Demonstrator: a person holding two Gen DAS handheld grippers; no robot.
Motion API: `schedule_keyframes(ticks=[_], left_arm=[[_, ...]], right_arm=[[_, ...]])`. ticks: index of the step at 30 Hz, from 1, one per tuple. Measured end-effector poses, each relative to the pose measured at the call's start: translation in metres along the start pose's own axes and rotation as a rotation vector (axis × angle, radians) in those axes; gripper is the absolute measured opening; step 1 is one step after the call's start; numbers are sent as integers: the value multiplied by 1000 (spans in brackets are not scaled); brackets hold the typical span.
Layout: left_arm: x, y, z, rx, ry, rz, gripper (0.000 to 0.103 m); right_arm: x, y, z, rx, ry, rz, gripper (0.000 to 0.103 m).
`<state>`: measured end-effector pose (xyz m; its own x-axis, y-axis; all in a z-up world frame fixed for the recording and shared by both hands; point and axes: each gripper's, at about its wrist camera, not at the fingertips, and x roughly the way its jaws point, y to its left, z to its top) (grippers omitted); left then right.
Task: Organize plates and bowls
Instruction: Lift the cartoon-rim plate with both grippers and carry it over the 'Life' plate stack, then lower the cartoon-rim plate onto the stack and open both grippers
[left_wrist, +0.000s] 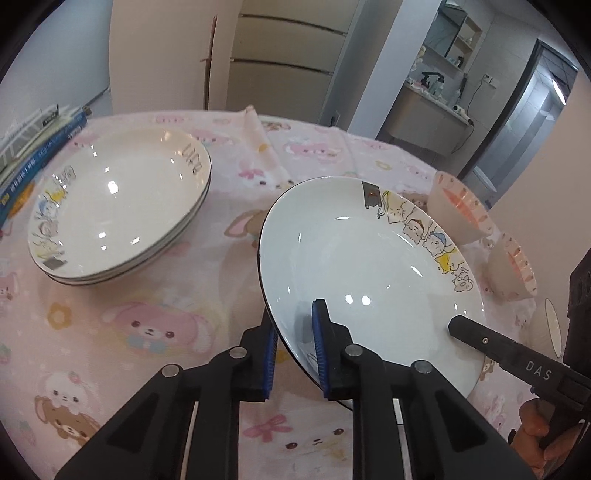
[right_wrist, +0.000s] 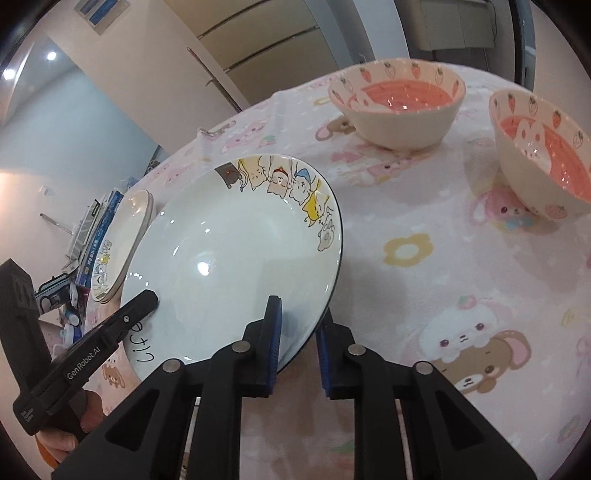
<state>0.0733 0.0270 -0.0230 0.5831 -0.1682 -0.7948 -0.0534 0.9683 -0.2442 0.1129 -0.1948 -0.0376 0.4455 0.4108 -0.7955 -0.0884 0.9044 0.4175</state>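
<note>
Cartoon plate (left_wrist: 369, 258) is tilted, lifted off the pink-clothed table (left_wrist: 147, 332) mid-table, empty. Left tool (left_wrist: 295, 343) is clamped on its near-left rim, right tool (right_wrist: 297, 332) clamped on its near-right rim. Plate stack (left_wrist: 122, 206) sits toward the far-left edge beside some books (left_wrist: 40, 147); looks like three, top one empty. Two strawberry bowls (right_wrist: 399, 107) (right_wrist: 543, 155) sit toward the far-right edge, apart, both empty.

Both claws (left_wrist: 297, 347) (right_wrist: 299, 347) clamped, pitched downward
</note>
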Motion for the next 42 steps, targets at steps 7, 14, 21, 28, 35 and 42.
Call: schedule_keyframes(ticks=[7,14,21,28,35,42], left_arm=[[-39,1,5,-14,-70,-31,20],[-68,16,10,-55,-117,-29,20],[-90,48,12,-102,-148,-2,20],[-100,88,11,-159,-172,43,20],[-102,141,15,-243,-194,79,20],[-91,178,23,-290,-198,111,20]], right_arm=[[-34,21,6,-55,-67,19,18],[-45,52,17,-129,-82,33,18],[-35,90,20,-190,-68,59,18],[-10,134,22,-252,-38,75,18],[23,180,31,-306,-7,111,18],[60,210,36,-329,28,122,17]])
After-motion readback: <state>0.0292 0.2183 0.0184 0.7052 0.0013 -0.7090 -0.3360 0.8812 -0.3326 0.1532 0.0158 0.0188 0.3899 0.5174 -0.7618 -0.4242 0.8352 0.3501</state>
